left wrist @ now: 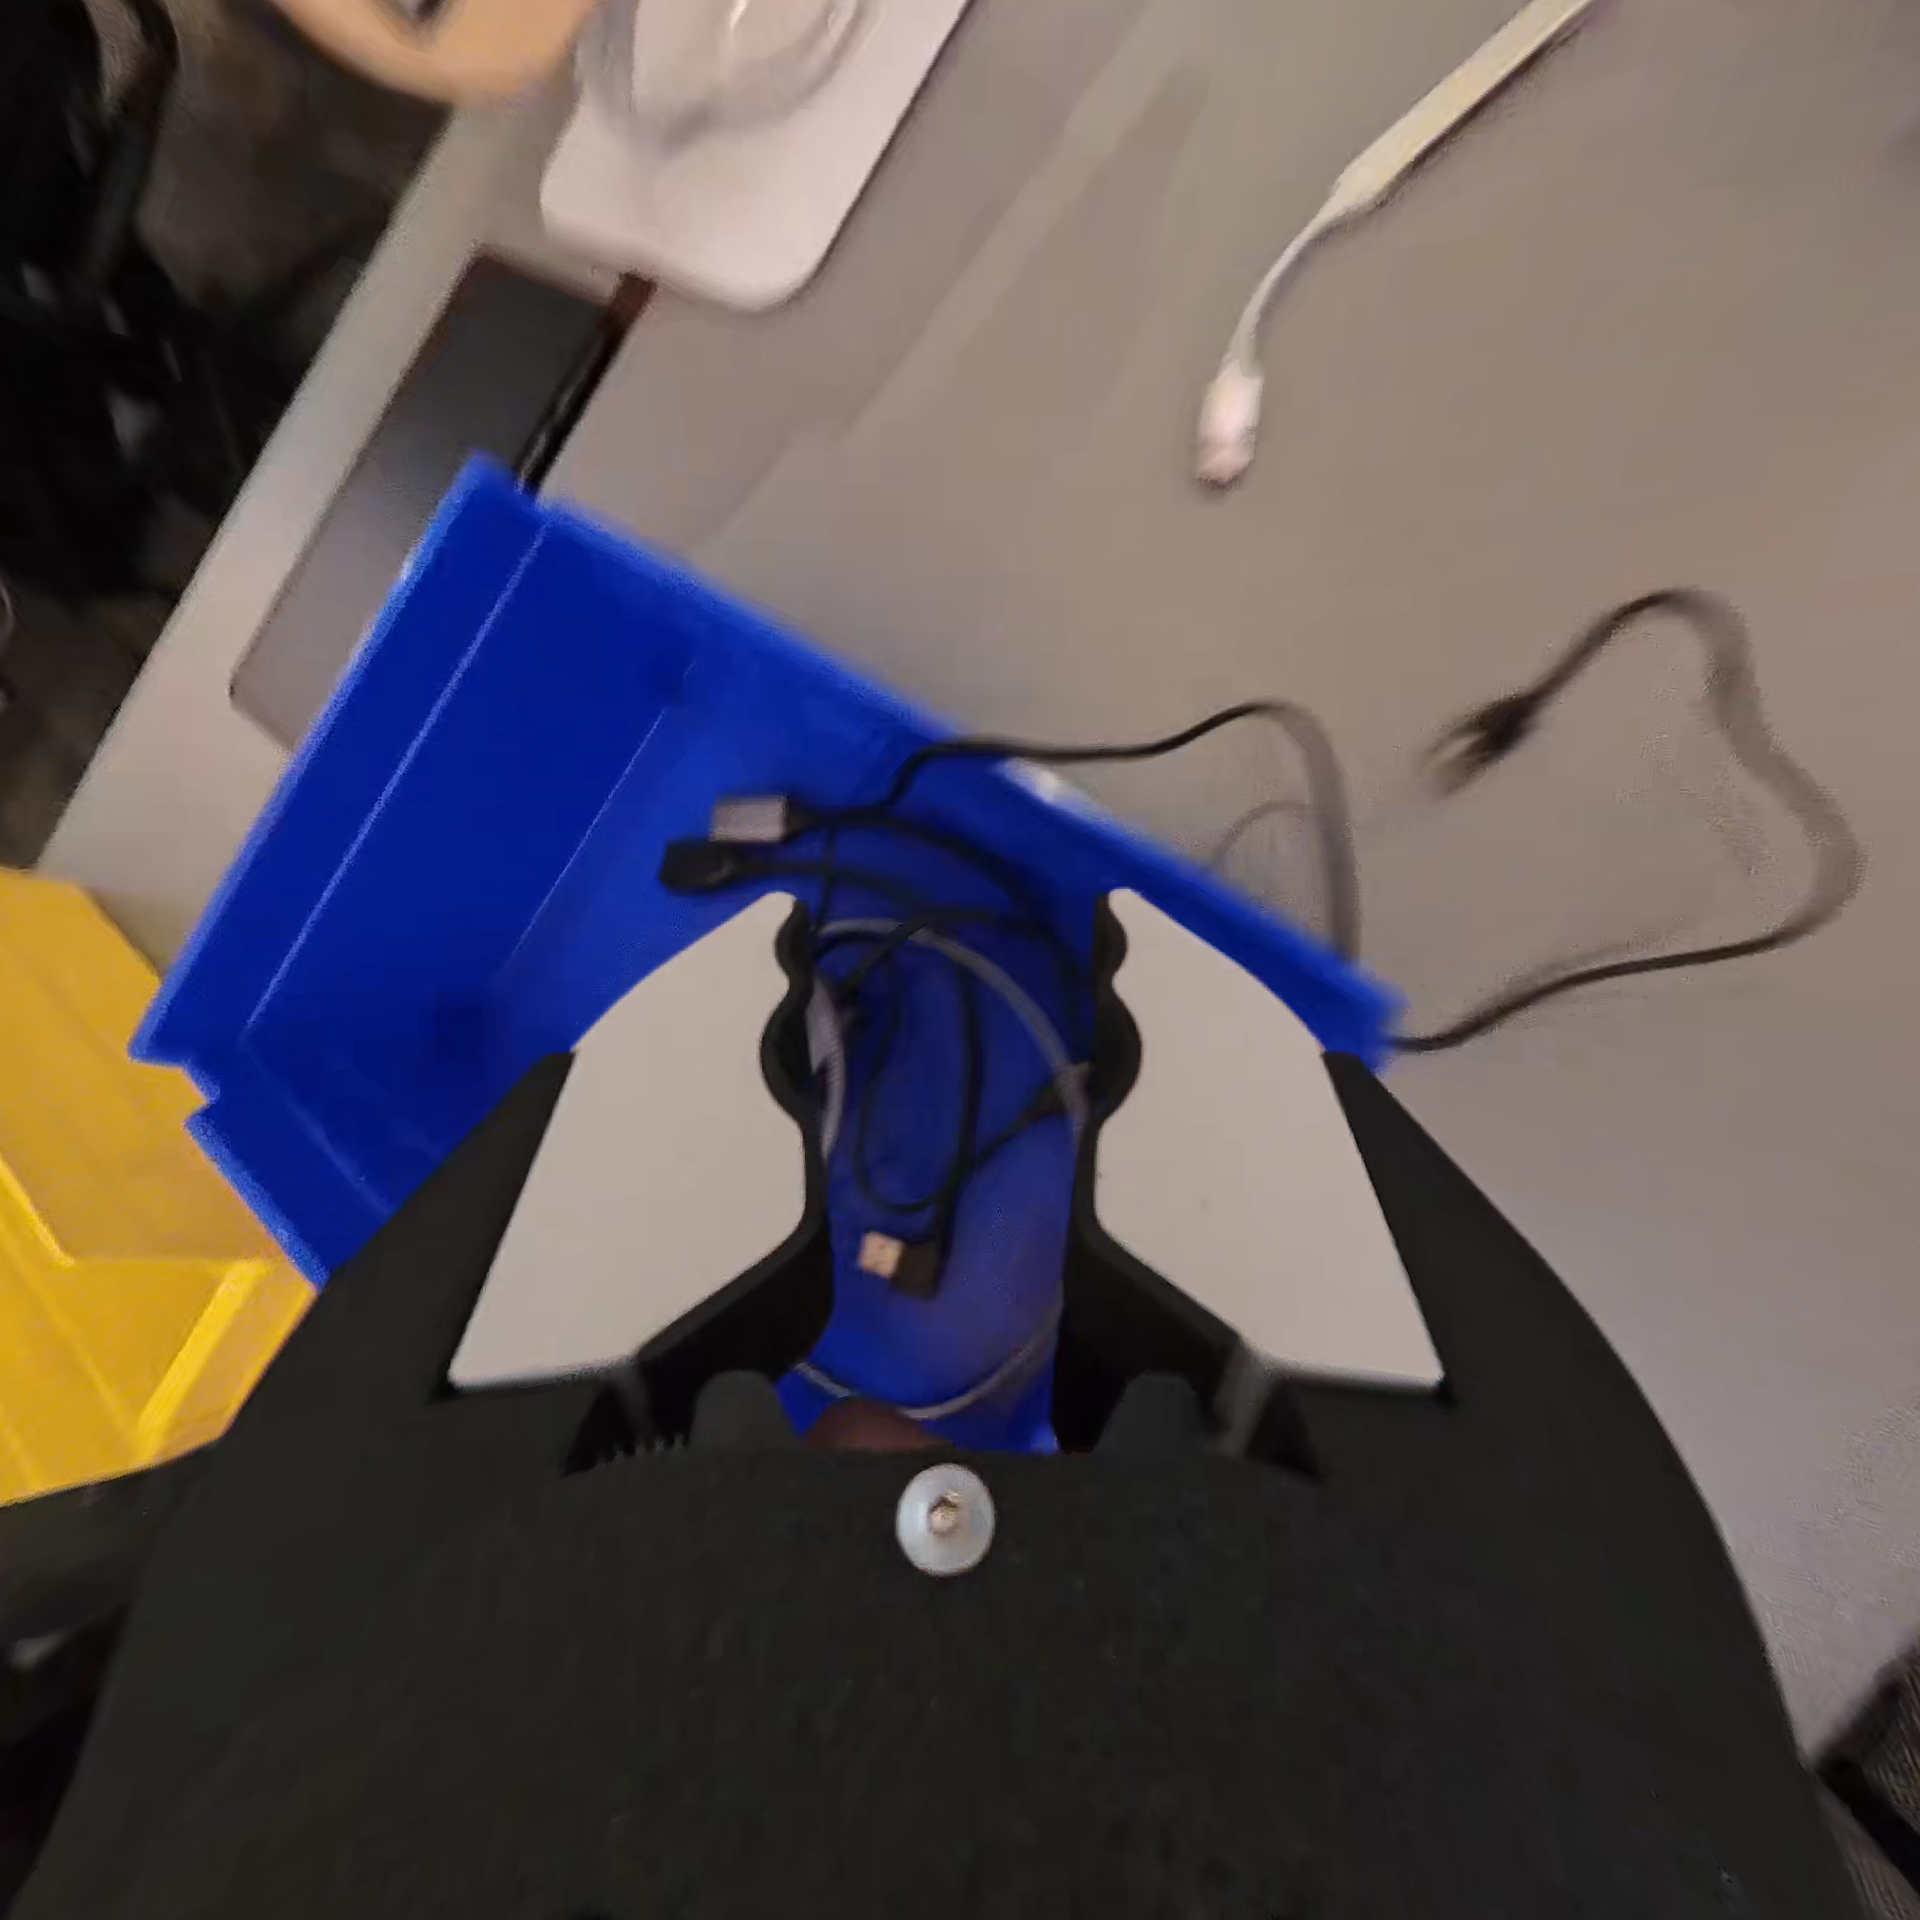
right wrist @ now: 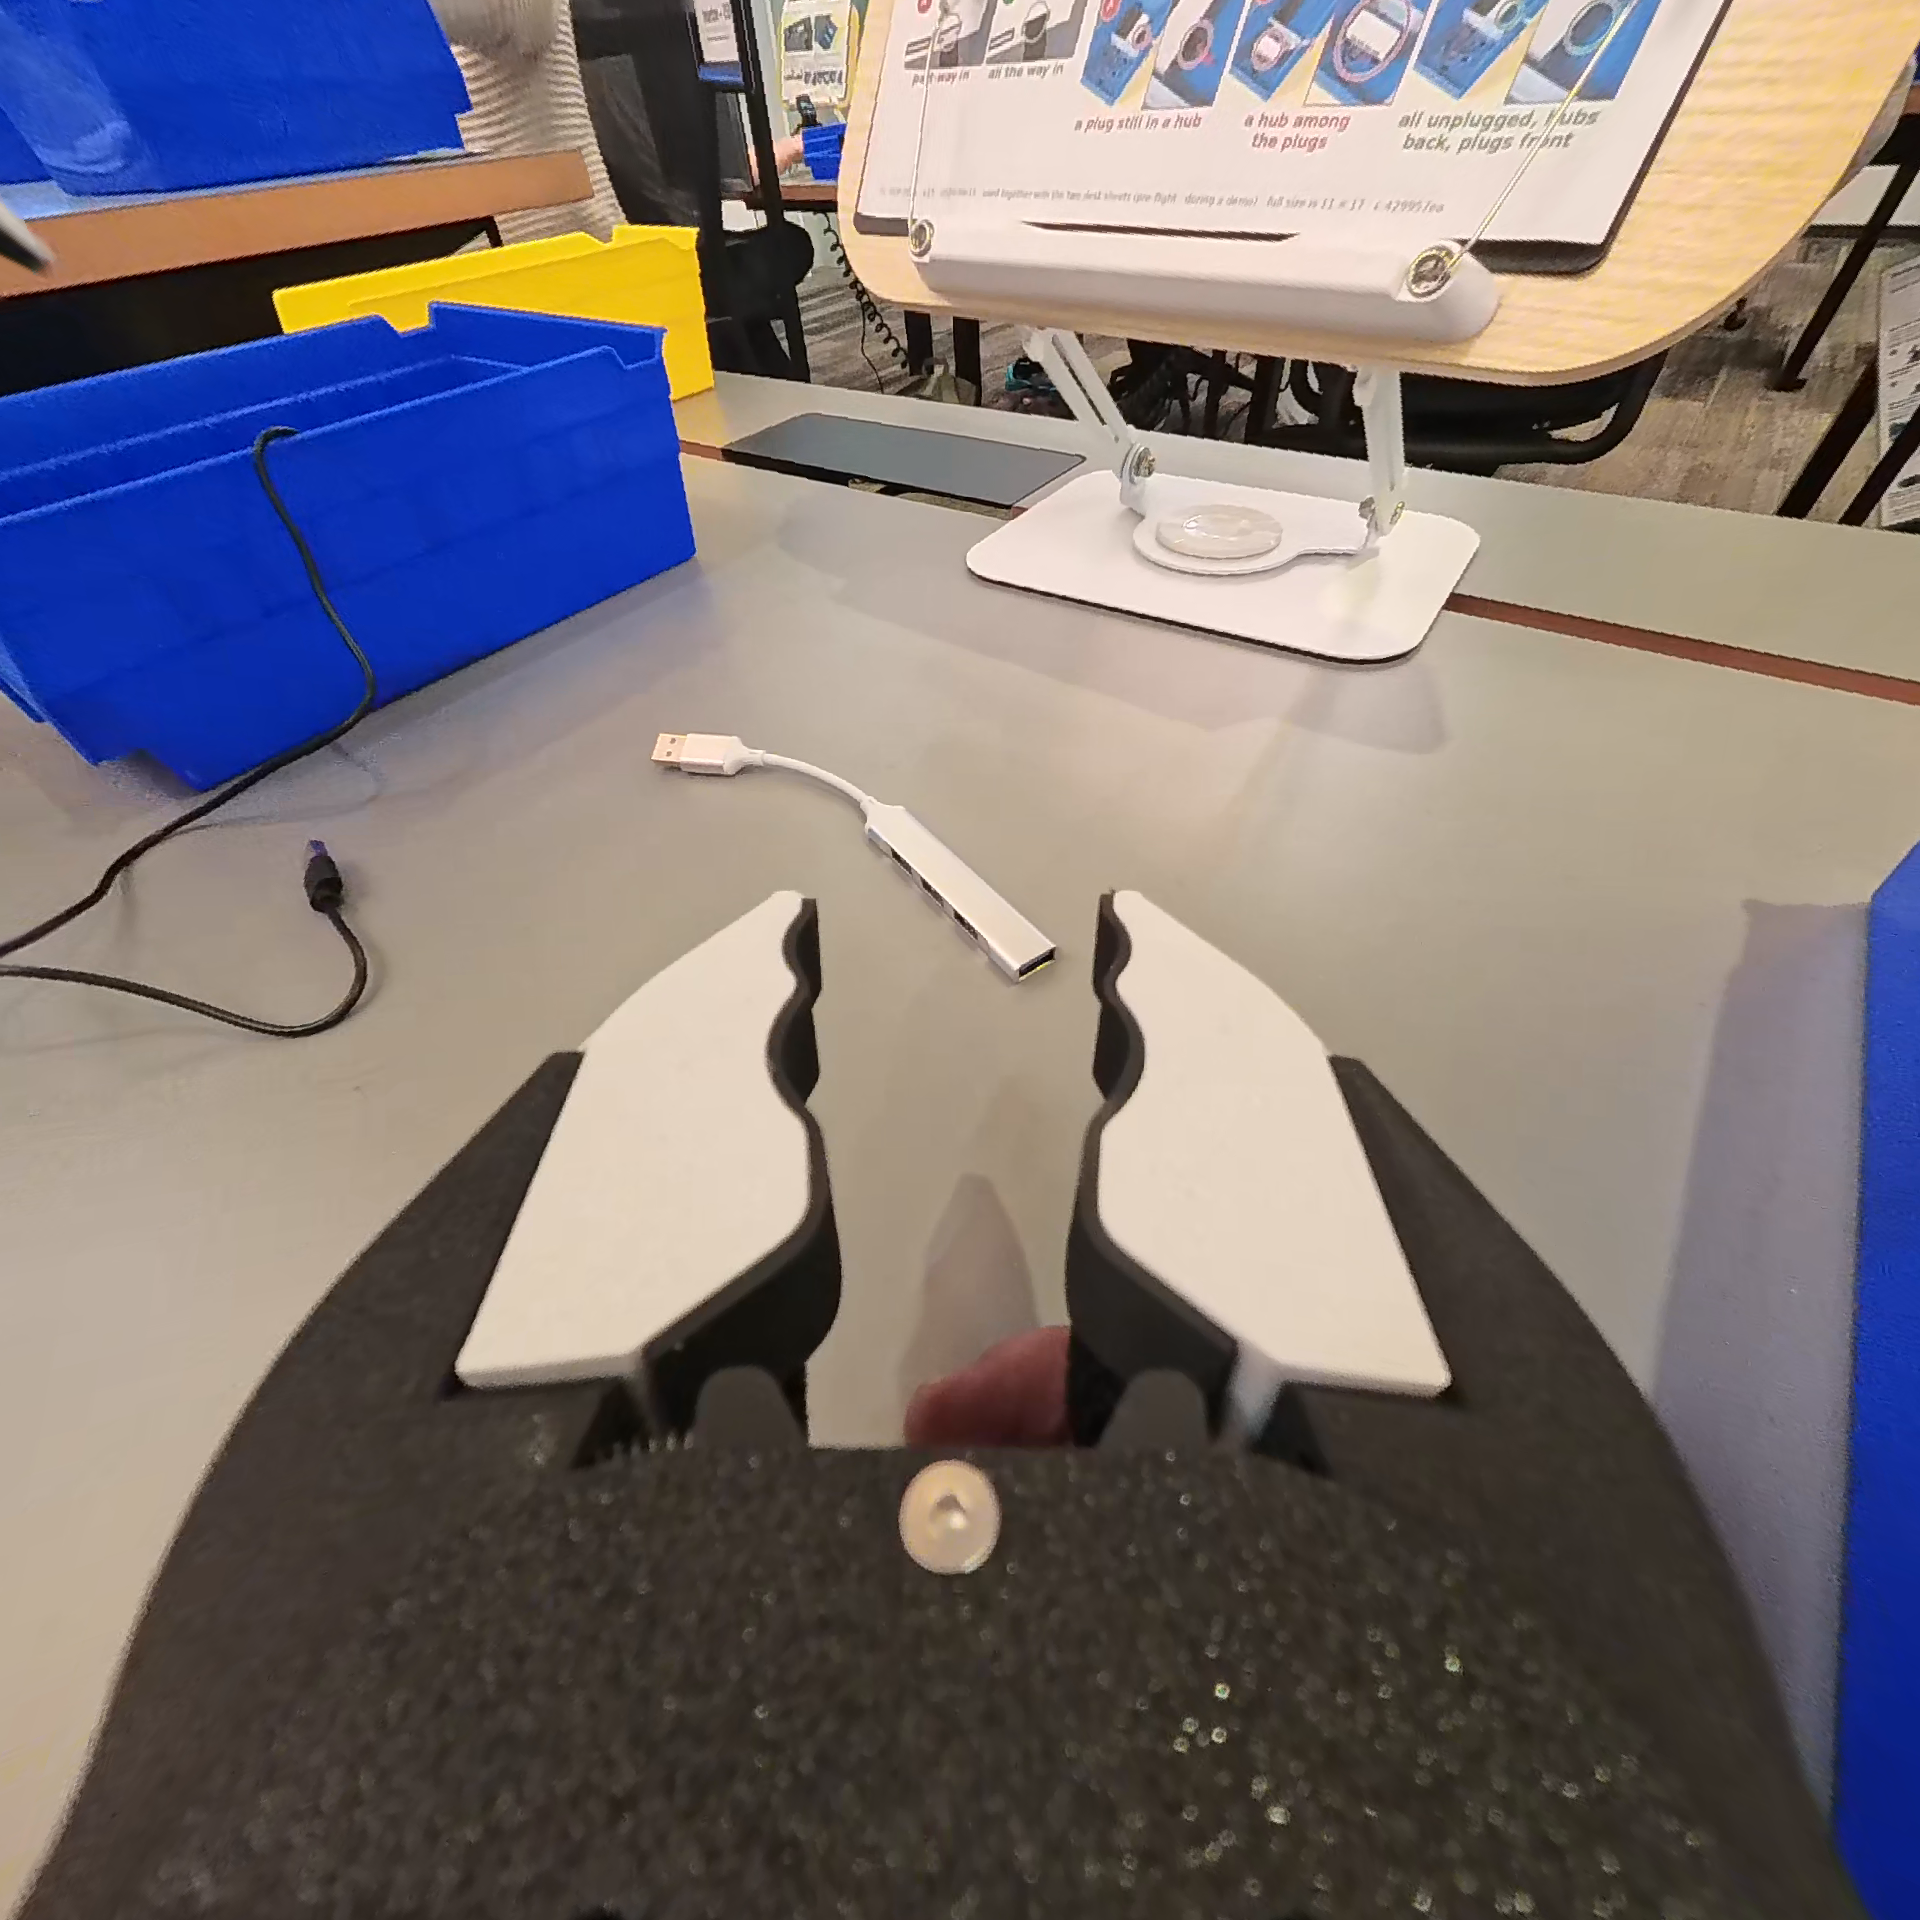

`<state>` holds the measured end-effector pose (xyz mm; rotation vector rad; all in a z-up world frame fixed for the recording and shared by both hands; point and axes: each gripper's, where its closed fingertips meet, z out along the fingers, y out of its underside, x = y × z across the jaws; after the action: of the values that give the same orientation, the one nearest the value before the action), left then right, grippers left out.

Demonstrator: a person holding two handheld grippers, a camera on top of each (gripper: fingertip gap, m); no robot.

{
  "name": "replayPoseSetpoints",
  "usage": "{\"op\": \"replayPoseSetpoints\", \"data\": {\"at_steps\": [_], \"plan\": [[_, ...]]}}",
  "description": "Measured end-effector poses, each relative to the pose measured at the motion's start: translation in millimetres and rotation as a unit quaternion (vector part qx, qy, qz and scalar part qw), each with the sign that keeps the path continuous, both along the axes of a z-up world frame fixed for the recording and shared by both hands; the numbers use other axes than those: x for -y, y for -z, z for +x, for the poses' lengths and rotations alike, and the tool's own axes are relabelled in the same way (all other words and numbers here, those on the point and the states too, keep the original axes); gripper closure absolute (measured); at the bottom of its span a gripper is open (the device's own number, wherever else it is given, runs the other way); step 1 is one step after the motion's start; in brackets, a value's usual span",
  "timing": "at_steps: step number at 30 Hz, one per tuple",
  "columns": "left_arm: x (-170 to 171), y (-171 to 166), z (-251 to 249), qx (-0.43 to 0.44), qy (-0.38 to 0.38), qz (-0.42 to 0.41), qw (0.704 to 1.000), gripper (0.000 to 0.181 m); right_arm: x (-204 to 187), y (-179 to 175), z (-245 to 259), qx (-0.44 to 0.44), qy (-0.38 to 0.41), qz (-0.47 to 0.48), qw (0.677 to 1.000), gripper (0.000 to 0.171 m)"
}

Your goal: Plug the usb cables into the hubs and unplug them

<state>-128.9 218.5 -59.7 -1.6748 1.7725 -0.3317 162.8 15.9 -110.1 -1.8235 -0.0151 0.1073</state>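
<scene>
Fingers [left wrist: 1117, 935] spread above 1 blue bin [left wrist: 436, 831], 1 hub [right wrist: 961, 899] nearby.

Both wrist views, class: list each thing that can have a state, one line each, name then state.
Left gripper: open, above the bin, holding nothing.
Right gripper: open, empty, facing the hub.
Slim silver USB hub with short white lead: flat on the table, ports empty.
Blue plastic bin: open-topped, holding loose cables.
Black cable: draped over the bin wall, plug lying free.

A grey worktop [right wrist: 1195, 790] fills the foreground. Beyond its far edge lies patterned carpet [right wrist: 1683, 436] under dark table legs [right wrist: 1839, 281].
</scene>
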Motion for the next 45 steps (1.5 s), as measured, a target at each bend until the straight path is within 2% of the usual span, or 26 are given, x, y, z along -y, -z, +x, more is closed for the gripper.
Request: {"op": "replayPoseSetpoints", "data": {"at_steps": [3, 8, 9, 10, 11, 13, 16, 19, 22, 27, 30, 32, 34, 37, 42, 45], "plan": [[-46.9, 31.9, -6.8, -0.070, -0.028, 0.003, 0.997, 0.134, 0.3, -0.6, 0.6, -0.003, 0.001, 0.002, 1.000, 0.121], [-78.4, 66.3, -27.9, -0.195, -0.042, 0.032, 0.979, 0.137, -0.1, 0.3, 0.7, -0.005, 0.000, -0.001, 1.000, 0.121], [-80.1, 71.1, -33.0, -0.210, -0.043, 0.027, 0.976, 0.147, -0.3, 0.6, 0.6, -0.005, 0.000, -0.002, 1.000, 0.121], [-80.9, 75.1, -38.4, -0.224, -0.042, 0.023, 0.973, 0.171, -0.4, 0.9, 0.6, -0.005, -0.001, -0.003, 1.000, 0.121], [-82.3, 78.3, -43.3, -0.236, -0.044, 0.022, 0.971, 0.179, -0.5, 1.0, 0.5, -0.005, -0.001, -0.004, 1.000, 0.121], [-88.4, 75.3, -46.6, -0.241, -0.051, 0.044, 0.968, 0.179, -0.5, 1.2, 0.4, -0.005, -0.001, -0.005, 1.000, 0.121], [-85.8, 38.0, -31.8, -0.170, -0.047, 0.082, 0.981, 0.179, -0.8, 1.6, 0.1, -0.006, -0.003, -0.006, 1.000, 0.121], [-66.2, -28.0, -13.3, -0.078, -0.032, 0.138, 0.987, 0.179, -0.5, 1.1, 0.4, -0.007, -0.002, -0.004, 1.000, 0.121], [-20.3, -105.4, 5.6, 0.032, 0.010, 0.177, 0.984, 0.179, -0.2, 0.6, 0.7, -0.009, -0.002, -0.002, 1.000, 0.121], [51.8, -209.8, 10.9, 0.122, 0.055, 0.266, 0.955, 0.179, -0.2, 0.5, 0.4, -0.007, -0.002, -0.002, 1.000, 0.121], [96.6, -254.4, 9.2, 0.160, 0.084, 0.282, 0.942, 0.179, 0.1, -0.1, 0.4, -0.007, -0.002, 0.000, 1.000, 0.121], [129.8, -265.0, 10.1, 0.175, 0.115, 0.253, 0.944, 0.179, 0.3, -0.4, 0.7, -0.008, -0.002, 0.001, 1.000, 0.121], [159.5, -259.0, 11.8, 0.173, 0.149, 0.236, 0.945, 0.179, 0.3, -0.5, 0.6, -0.009, -0.002, 0.002, 1.000, 0.121], [197.1, -230.0, 17.8, 0.184, 0.188, 0.180, 0.948, 0.180, 0.2, -0.5, 0.1, -0.007, -0.003, 0.001, 1.000, 0.121], [193.2, -159.8, 38.7, 0.185, 0.166, 0.136, 0.959, 0.179, 0.1, -0.3, -0.5, -0.004, -0.003, 0.001, 1.000, 0.122], [199.8, -152.6, 62.7, 0.220, 0.187, 0.094, 0.953, 0.180, 0.0, 0.0, -0.4, -0.004, -0.003, 0.000, 1.000, 0.122]]}}
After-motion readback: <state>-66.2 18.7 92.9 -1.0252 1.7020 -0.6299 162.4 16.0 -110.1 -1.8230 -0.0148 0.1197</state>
